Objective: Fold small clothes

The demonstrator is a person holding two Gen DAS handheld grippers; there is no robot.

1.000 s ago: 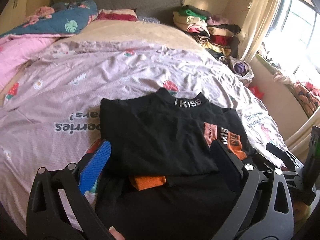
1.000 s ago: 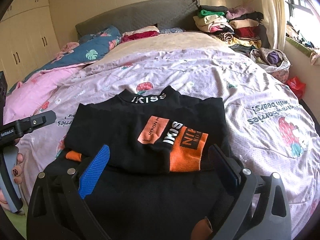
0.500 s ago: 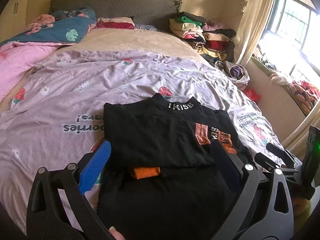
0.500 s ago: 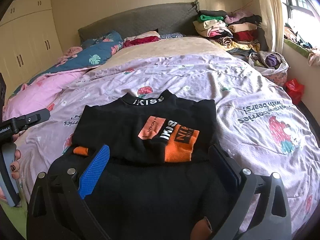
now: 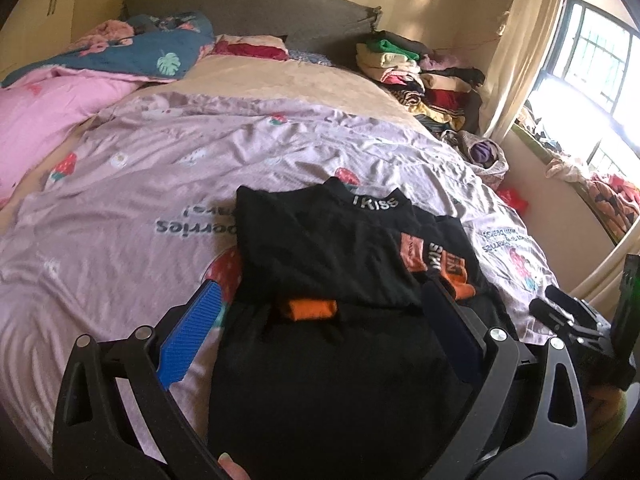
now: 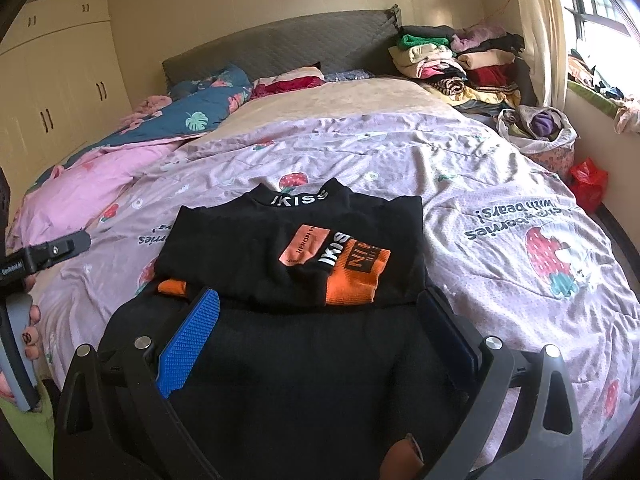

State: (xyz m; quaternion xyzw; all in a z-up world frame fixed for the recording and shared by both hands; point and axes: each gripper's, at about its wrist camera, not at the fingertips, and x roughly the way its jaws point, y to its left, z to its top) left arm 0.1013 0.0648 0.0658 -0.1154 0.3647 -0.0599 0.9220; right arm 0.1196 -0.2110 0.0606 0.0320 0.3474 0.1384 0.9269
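Blue ribbed pad (image 5: pixel 190 334) and dark pad mark the left gripper (image 5: pixel 320 332), jaws spread wide, holding nothing, hovering over the near half of the black garment (image 5: pixel 332 292). Right gripper (image 6: pixel 320 332) same state: jaws wide apart, empty, over the garment's near hem; whether either one touches the cloth cannot be told. Compared with a second ago both cameras have pulled back and up a bit: the garment sits smaller and farther in view, more of the bedsheet shows around it, jaw spread unchanged, garment itself unmoved.

Garment lies flat on the near part of the lilac strawberry bedsheet (image 6: pixel 500 184), sleeves folded inward onto the chest, orange cuff (image 6: pixel 352 276) on top at the right side, another orange cuff (image 5: pixel 308 308) poking out at the left. Collar with white lettering (image 6: pixel 300 199) points toward the headboard. Lower body of the garment spreads toward the cameras, unfolded.

In the right wrist view the left gripper's handle (image 6: pixel 16 344) shows at far left with fingers wrapped round it. Beyond: pink quilt (image 6: pixel 88 184), blue leaf-print quilt (image 6: pixel 192 116), grey headboard (image 6: pixel 280 44), stack of folded clothes (image 6: pixel 452 64) at the far right corner, curtain (image 5: pixel 516 48) and window.
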